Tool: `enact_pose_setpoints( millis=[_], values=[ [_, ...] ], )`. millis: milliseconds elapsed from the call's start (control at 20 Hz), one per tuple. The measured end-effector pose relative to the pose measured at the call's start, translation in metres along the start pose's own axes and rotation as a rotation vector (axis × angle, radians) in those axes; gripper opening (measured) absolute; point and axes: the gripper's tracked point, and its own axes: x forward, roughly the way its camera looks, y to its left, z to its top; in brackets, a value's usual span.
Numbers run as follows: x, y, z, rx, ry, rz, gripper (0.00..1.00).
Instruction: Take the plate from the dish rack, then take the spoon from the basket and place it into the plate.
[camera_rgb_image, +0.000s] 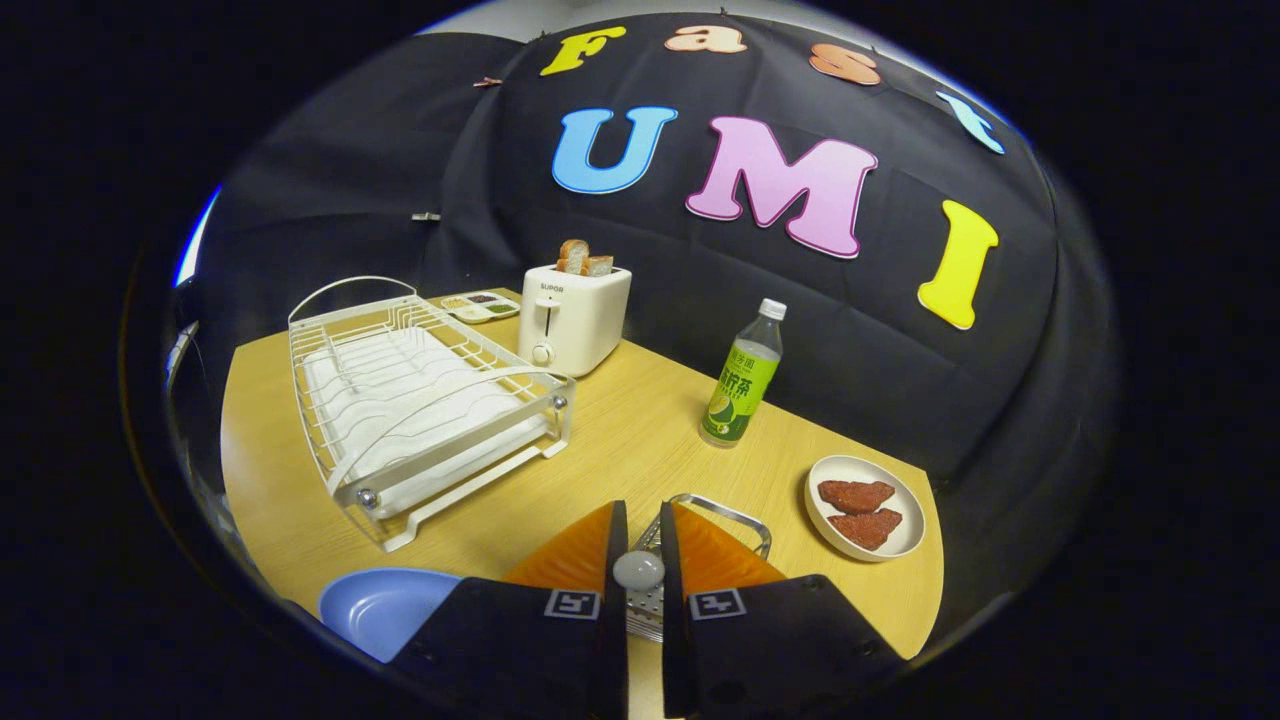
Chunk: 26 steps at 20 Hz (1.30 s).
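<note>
My gripper (640, 512) is shut on the spoon (638, 570), whose rounded pale end shows between the two fingers. Directly beneath and just beyond the fingers stands the metal mesh basket (738, 520), its wire handle rising to the right of them. The blue plate (375, 605) lies flat on the wooden table, to the left of the fingers and close to the table's near edge. Beyond the plate stands the white wire dish rack (420, 400), with nothing in its slots.
A white toaster (573, 318) with bread in it stands behind the rack, next to a small sauce tray (480, 305). A green-labelled bottle (740, 385) stands ahead on the right. A white dish (850, 464) with two reddish pieces sits right of the basket.
</note>
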Motion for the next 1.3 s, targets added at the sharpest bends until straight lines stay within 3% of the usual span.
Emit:
enact_pose_setpoints(
  millis=[350, 600, 950, 1300],
  values=[
    [-0.01, -0.01, 0.006, 0.089, 0.042, 0.037, 0.13],
    [-0.037, -0.023, 0.043, 0.11, -0.014, 0.043, 0.13],
    [-0.087, -0.007, 0.1, 0.127, -0.128, 0.175, 0.13],
    [-0.106, 0.043, 0.067, 0.085, -0.077, 0.316, 0.13]
  ],
)
